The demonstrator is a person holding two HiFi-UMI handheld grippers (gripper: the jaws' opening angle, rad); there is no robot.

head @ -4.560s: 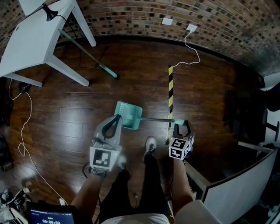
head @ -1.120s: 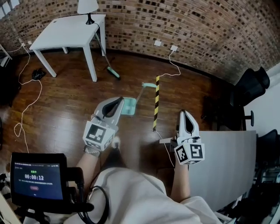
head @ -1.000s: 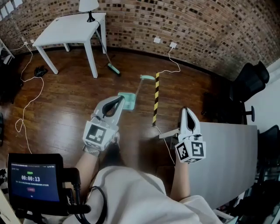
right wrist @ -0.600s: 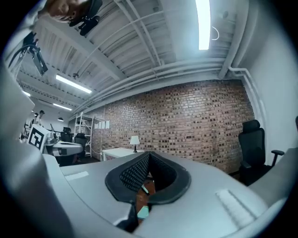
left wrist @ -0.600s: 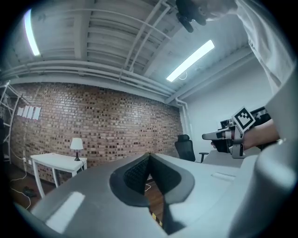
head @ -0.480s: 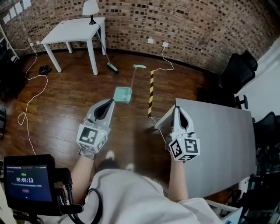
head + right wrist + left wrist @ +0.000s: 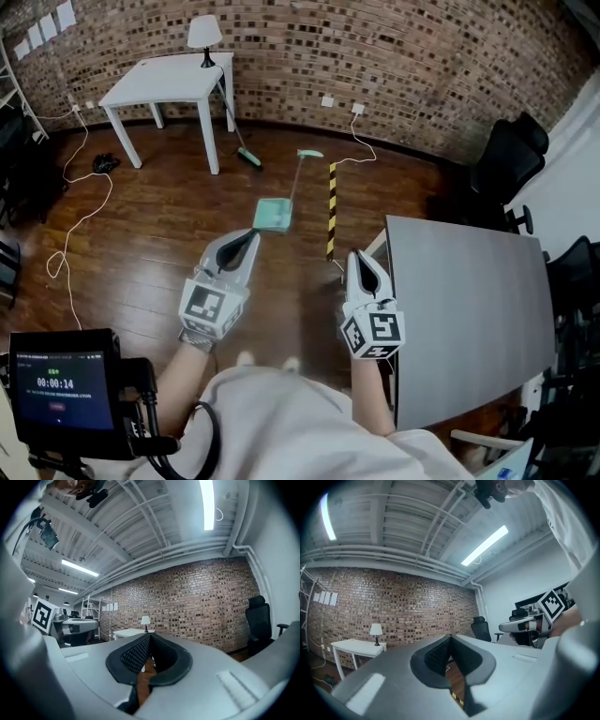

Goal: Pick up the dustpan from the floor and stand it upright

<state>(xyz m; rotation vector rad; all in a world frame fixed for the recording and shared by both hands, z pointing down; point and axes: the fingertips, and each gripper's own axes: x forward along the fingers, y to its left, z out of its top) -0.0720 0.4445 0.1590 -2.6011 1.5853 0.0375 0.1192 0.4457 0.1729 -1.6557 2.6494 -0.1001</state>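
Note:
A teal dustpan point(image 7: 273, 215) stands upright on the dark wood floor, its long handle point(image 7: 296, 178) rising to a teal grip point(image 7: 310, 154). In the head view my left gripper point(image 7: 251, 236) hovers just short of the pan, well above the floor, shut with nothing in it. My right gripper point(image 7: 357, 257) is held beside the grey table's left edge, also shut and empty. Both grippers point level toward the brick wall. In the left gripper view the jaws point(image 7: 450, 637) meet at the tips; in the right gripper view the jaws point(image 7: 150, 636) meet too. Neither gripper view shows the dustpan.
A yellow-black striped tape strip point(image 7: 331, 208) lies on the floor right of the dustpan. A grey table point(image 7: 469, 309) fills the right. A white table point(image 7: 169, 82) with a lamp point(image 7: 204, 34) stands by the brick wall, a broom point(image 7: 242, 139) leaning beside it. Cables point(image 7: 80, 220) trail left; a black chair point(image 7: 502, 164) stands at the right.
The dustpan lay on the floor with my right gripper at its handle; now it stands upright and free. Both grippers have drawn back from it, and the right one shifted left.

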